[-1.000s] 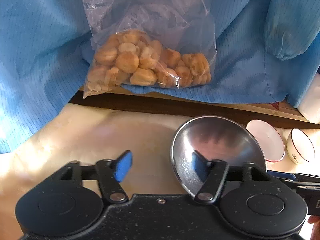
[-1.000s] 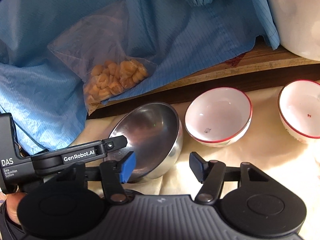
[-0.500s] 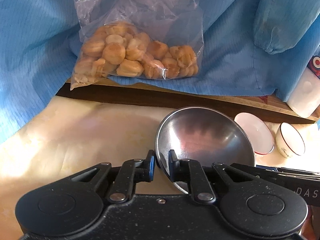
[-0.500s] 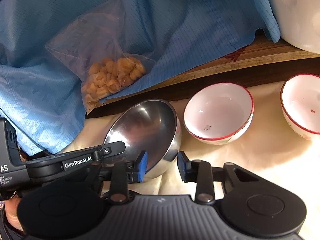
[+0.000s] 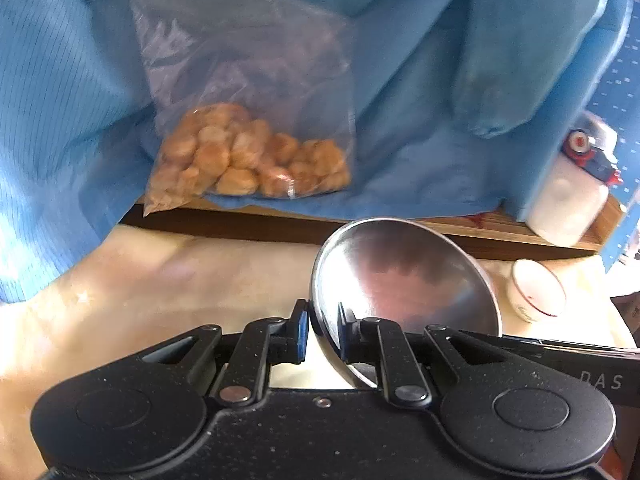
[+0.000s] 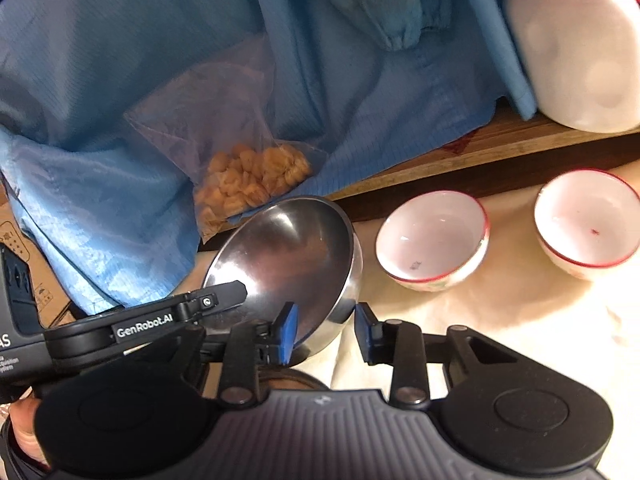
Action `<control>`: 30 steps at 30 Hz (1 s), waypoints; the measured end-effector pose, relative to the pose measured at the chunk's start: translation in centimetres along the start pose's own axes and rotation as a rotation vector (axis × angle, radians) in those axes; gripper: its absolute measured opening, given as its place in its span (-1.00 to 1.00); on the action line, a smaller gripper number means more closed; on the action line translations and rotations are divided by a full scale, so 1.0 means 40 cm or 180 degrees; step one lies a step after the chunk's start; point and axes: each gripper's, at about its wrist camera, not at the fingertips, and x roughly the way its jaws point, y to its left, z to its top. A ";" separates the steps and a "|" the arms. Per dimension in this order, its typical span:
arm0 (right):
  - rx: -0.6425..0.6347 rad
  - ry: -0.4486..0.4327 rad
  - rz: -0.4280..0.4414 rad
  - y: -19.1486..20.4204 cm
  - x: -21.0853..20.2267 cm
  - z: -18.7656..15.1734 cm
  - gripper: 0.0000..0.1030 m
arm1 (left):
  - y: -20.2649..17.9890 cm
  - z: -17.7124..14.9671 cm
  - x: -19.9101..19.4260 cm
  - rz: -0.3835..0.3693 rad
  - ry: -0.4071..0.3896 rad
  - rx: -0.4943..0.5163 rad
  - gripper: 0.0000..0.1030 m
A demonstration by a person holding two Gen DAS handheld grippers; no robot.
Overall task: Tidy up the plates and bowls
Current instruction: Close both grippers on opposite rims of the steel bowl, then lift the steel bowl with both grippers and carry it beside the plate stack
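A shiny steel bowl (image 5: pixel 404 280) is tilted up off the cream cloth. My left gripper (image 5: pixel 322 330) is shut on its near-left rim. The bowl also shows in the right wrist view (image 6: pixel 288 256), with the left gripper's body crossing in front of it. My right gripper (image 6: pixel 326 330) is part open, its fingers either side of the bowl's right rim, not clamped. Two white bowls with red rims stand to the right, one nearer (image 6: pixel 434 240) and one farther right (image 6: pixel 588 222). One white bowl (image 5: pixel 536 290) shows past the steel bowl in the left wrist view.
A clear bag of small brown pastries (image 5: pixel 248 156) lies on blue fabric (image 5: pixel 400 80) on a raised wooden ledge (image 6: pixel 440 156) behind the bowls. A white container (image 6: pixel 576 60) stands on the ledge at the right. A cardboard box (image 6: pixel 24 256) is at far left.
My left gripper closed on the steel bowl's rim and lifted and tilted it. My right gripper's fingers narrowed around the bowl's other side.
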 end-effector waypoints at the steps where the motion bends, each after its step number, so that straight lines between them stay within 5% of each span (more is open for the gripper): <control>1: 0.0013 -0.0005 0.0008 -0.004 -0.011 -0.003 -0.30 | -0.005 -0.002 -0.009 -0.0015 -0.0016 0.0014 -0.70; 30: 0.0170 -0.0445 -0.0358 -0.166 -0.395 -0.153 -0.24 | -0.320 -0.143 -0.089 -0.0625 0.0138 0.0494 -0.66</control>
